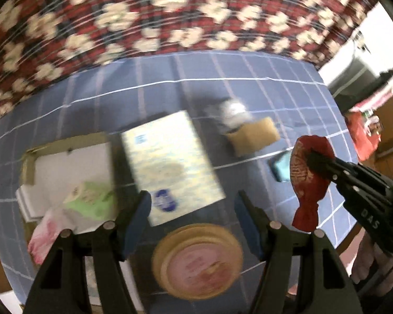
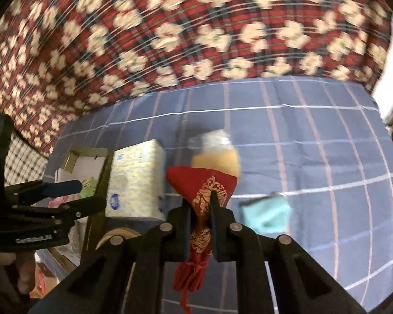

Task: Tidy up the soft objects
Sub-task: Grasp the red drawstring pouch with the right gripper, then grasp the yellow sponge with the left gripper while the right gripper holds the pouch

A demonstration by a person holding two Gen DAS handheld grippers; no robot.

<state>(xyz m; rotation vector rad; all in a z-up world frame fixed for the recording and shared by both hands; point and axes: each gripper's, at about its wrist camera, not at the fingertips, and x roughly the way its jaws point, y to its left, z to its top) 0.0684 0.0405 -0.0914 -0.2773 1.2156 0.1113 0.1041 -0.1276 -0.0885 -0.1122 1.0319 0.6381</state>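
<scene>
My right gripper (image 2: 200,204) is shut on a red drawstring pouch (image 2: 201,183) with gold print and holds it above the blue checked cloth (image 2: 314,136). In the left wrist view the pouch (image 1: 309,178) hangs from the right gripper (image 1: 313,157) at the right. My left gripper (image 1: 194,209) is open and empty above a pale tissue pack (image 1: 170,164) and a round pink-lidded tin (image 1: 199,261). An open cardboard box (image 1: 65,162) at the left holds a green packet (image 1: 91,198). The left gripper (image 2: 65,187) shows at the left of the right wrist view.
A tan sponge (image 1: 254,136) with a grey-white crumpled item (image 1: 230,110) behind it lies mid-table, and a turquoise cloth (image 1: 281,167) lies beside it. A pink-white bag (image 1: 44,235) hangs at the box front. A red floral quilt (image 1: 170,13) lies beyond the cloth. The turquoise cloth (image 2: 266,216) sits right of the pouch.
</scene>
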